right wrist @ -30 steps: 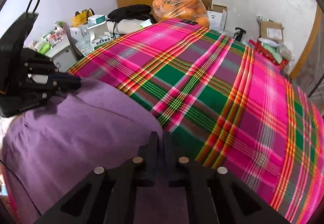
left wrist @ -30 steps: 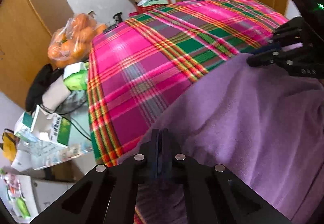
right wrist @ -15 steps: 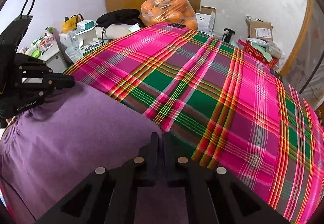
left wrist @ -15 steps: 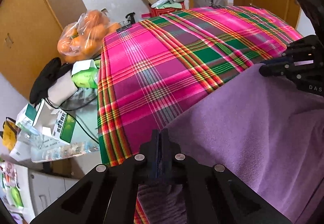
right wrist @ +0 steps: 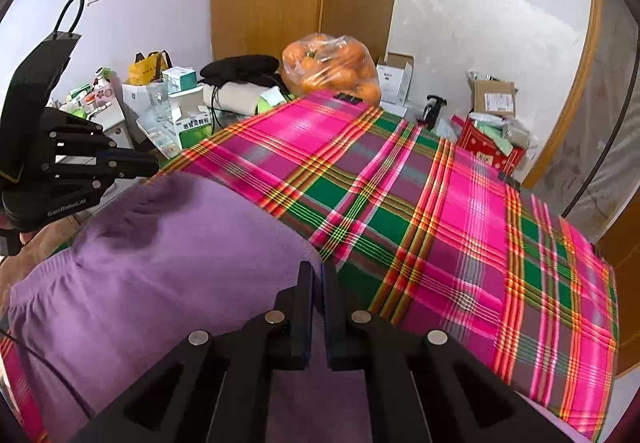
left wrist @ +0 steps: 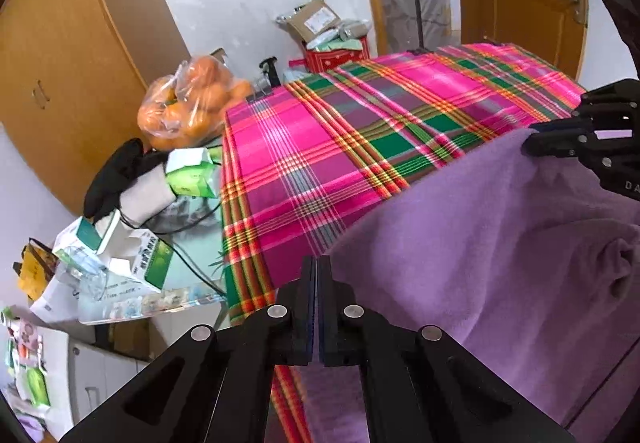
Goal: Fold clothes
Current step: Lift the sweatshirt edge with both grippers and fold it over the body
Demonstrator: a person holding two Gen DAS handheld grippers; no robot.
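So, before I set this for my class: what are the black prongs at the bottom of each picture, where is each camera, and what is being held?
Each picture comes from a camera on a hand-held, two-finger gripper, looking along its fingers. The left gripper and right gripper are each shut on an edge of the purple garment, one at either end. It lies over a pink and green plaid cloth covering the surface. Each view also shows the other gripper. Behind sit a bag of oranges and boxes.
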